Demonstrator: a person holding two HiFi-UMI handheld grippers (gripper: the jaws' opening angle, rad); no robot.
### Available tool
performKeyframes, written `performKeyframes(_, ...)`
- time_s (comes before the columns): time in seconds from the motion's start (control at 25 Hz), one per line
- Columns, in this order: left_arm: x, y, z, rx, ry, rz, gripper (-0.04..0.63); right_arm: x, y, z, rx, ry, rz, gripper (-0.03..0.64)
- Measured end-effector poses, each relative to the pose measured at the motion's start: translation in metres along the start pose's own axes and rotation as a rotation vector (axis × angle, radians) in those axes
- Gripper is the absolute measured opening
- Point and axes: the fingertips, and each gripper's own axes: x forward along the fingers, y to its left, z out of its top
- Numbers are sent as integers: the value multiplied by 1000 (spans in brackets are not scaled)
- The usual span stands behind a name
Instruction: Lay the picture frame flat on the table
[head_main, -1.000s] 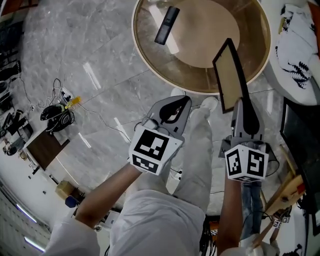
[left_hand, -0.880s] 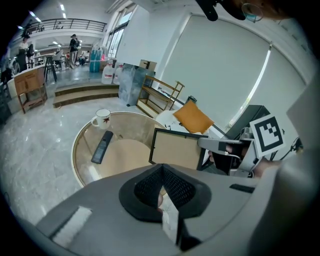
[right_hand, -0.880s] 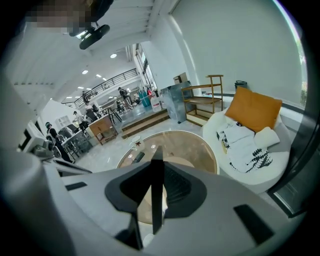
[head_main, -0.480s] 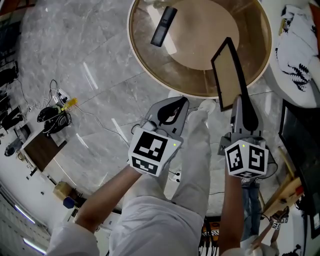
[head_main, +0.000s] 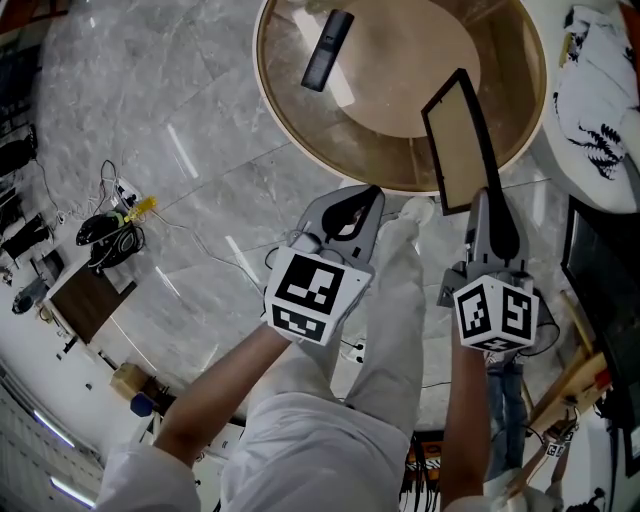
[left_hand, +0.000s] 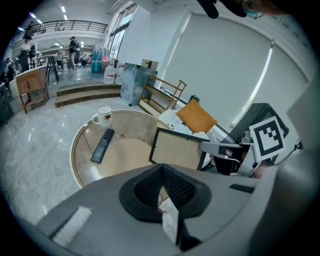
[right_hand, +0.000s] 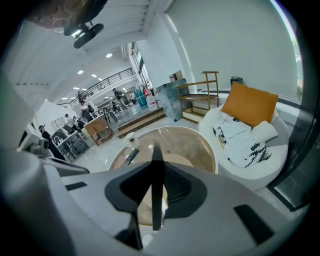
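**Q:** How are the grippers set?

**A:** The right gripper (head_main: 483, 205) is clamped narrowly on the near end of the picture frame (head_main: 456, 140). The left gripper (head_main: 352, 205), just beside it, is closed on nothing.

**Q:** How is the step best done?

**A:** The frame is held over the near rim of the round table (head_main: 300, 120), well apart from the remote control (head_main: 328, 50). It is probably best lowered until one long edge is rested on the glass. It can then be rolled flat, and released only once supported.

**Q:** How is the frame oriented?

**A:** It is stood on edge. Its long axis is run away from the jaws toward the table's middle, and its pale face is turned toward the left gripper.
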Motion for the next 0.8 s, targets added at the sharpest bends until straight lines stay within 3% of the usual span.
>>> performKeyframes(0.8, 20, -19, -13, 35, 36, -33, -9, 6, -39, -39, -18, 57, -61, 67)
